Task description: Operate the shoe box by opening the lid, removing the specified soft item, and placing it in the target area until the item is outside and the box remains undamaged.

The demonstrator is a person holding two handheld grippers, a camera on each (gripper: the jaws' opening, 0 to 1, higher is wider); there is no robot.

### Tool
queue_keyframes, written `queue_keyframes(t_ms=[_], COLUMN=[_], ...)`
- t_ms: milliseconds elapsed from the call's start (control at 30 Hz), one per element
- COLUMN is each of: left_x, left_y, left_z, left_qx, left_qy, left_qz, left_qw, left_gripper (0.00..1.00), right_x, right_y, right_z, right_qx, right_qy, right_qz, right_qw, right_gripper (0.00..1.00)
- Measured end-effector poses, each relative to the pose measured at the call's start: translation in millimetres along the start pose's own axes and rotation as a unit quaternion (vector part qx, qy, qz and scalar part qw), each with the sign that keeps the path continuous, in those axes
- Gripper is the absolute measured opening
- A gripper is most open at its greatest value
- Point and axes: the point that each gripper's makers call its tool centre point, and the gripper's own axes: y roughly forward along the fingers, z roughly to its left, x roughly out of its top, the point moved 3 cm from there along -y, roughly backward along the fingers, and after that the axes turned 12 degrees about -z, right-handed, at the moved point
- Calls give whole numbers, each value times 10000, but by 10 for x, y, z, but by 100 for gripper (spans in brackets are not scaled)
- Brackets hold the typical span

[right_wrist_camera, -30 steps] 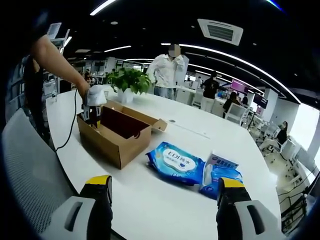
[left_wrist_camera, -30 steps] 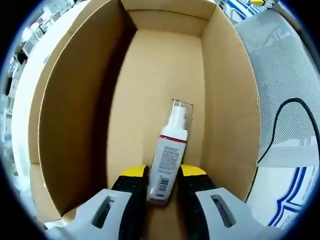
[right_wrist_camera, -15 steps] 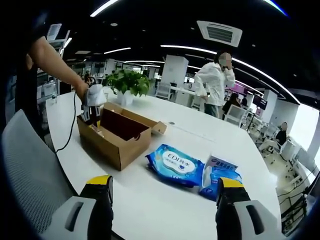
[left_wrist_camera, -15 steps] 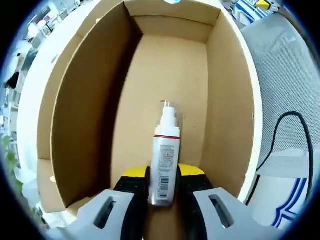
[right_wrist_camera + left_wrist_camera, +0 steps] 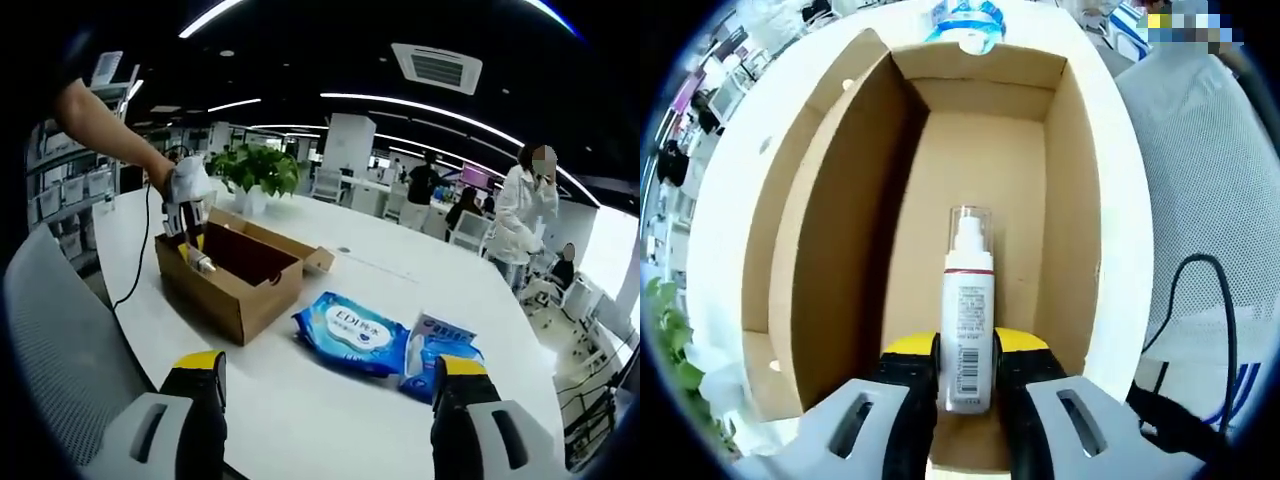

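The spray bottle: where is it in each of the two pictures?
Left gripper view: the spray bottle stands low at centre, clamped between the left gripper jaws, above the cardboard box.
Right gripper view: the bottle is small, upper left, hanging from that gripper over the box.
Shared landmark: the open cardboard box.

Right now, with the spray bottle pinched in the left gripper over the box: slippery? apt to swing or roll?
The spray bottle looks like smooth, rigid plastic, so probably a bit slippery. The left gripper grips only its base, so it may pivot. It is round; set down on the table on its side, it would likely roll.
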Motion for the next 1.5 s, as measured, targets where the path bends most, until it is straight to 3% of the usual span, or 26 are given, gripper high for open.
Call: queue_keyframes(t_ms=[300, 733, 1167, 1500], left_x=[147, 580, 1025, 1302], left_y=[-119, -329, -446, -469], left_z=[5, -25, -199, -384], left_qx=[69, 189, 52, -124], left_qy=[105, 414, 975, 1372], left_qz=[-179, -609, -954, -1155], left_qw=[9998, 9971, 9906, 9837], left_gripper=[19, 19, 19, 19], right_x=[73, 300, 439, 543], right_y=[-14, 14, 66, 121], right_z=[1, 28, 125, 302], right_qx=[71, 151, 330, 721], right_qy=[125, 194, 107, -36], right_qz=[-36, -281, -437, -606], right_qw=[9999, 9993, 9984, 9955], right_gripper=[79, 69, 65, 58])
